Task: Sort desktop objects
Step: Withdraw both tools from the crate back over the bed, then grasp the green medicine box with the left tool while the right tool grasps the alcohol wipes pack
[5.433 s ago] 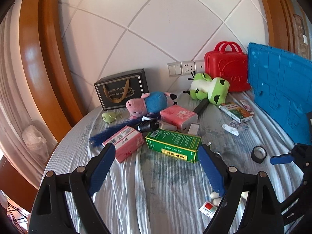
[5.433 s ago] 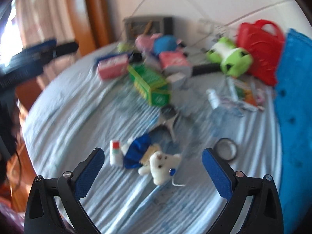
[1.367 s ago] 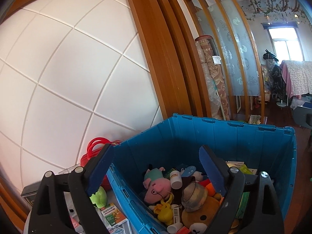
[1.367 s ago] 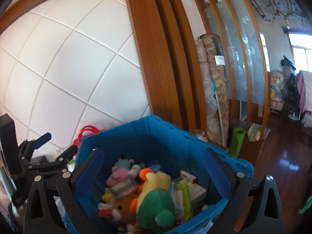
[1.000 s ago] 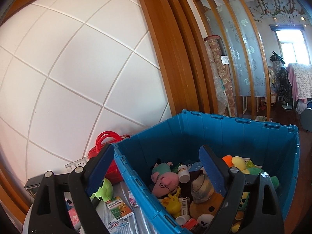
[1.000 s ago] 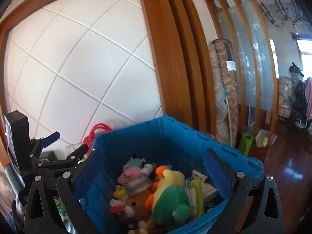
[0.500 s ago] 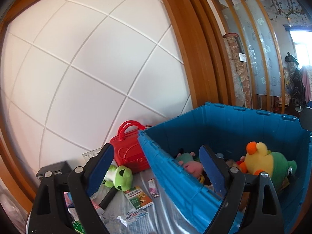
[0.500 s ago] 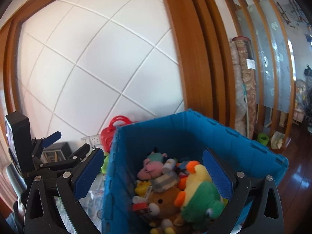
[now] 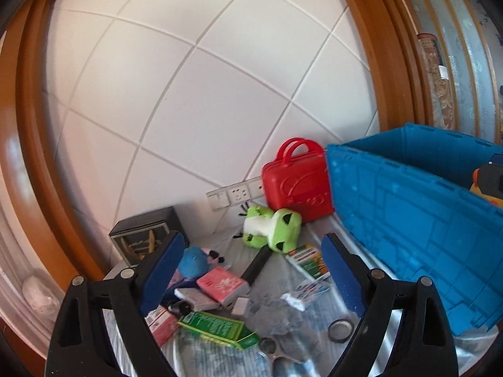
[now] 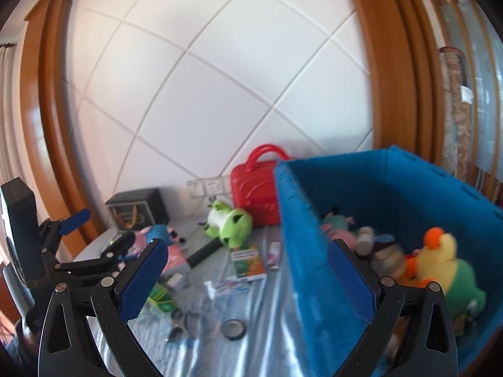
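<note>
My left gripper [image 9: 251,278] is open and empty above the cluttered table. Beyond it lie a pink box [image 9: 221,282], a long green box [image 9: 217,330], a blue-and-pink pig plush [image 9: 193,260], a green frog plush [image 9: 273,226] and a black tape roll [image 9: 339,326]. The blue crate [image 9: 408,220] stands to the right. My right gripper [image 10: 248,279] is also open and empty, straddling the blue crate's near wall [image 10: 298,220]. Inside the crate sits a yellow-green duck plush [image 10: 446,270] among other toys. The frog plush [image 10: 229,221] and tape roll [image 10: 233,329] lie left of the crate.
A red carry case [image 9: 295,185] leans against the tiled wall under the wall sockets [image 9: 234,193]. A black gift box [image 9: 141,235] stands at the back left. An orange-green carton [image 9: 306,259] and a black cylinder [image 9: 256,265] lie on the striped cloth [image 9: 314,342].
Both views have swung left, away from the crate's inside and down toward the table. The crate now sits at the right, and the table's clutter has come into sight. Both grippers stay open.
</note>
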The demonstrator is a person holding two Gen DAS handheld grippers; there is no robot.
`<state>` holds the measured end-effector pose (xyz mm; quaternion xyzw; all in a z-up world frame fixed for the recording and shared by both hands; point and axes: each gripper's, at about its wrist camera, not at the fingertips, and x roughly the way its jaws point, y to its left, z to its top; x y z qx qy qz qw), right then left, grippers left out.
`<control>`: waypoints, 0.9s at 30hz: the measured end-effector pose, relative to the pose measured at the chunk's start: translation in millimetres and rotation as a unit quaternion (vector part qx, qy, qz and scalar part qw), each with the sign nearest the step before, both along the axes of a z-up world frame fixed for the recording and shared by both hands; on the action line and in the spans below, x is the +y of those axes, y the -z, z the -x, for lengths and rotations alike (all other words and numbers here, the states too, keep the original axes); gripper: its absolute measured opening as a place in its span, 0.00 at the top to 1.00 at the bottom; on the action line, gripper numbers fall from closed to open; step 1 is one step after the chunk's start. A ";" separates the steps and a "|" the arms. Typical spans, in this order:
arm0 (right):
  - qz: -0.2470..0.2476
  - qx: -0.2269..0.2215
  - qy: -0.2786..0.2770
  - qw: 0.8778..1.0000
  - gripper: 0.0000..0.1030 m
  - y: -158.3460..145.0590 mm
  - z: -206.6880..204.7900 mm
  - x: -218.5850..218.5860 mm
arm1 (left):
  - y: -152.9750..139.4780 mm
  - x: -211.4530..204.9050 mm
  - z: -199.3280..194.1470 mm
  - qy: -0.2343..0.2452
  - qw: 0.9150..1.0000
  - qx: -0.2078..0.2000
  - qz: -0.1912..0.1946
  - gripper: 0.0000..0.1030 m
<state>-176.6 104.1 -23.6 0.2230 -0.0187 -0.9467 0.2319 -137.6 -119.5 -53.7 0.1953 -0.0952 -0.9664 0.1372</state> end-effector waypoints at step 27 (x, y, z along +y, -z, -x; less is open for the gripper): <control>-0.089 -0.101 -0.103 0.986 0.00 121.0 78.3 -153.2 | 112.1 -201.1 -16.3 -0.100 0.991 -0.086 -0.024 0.13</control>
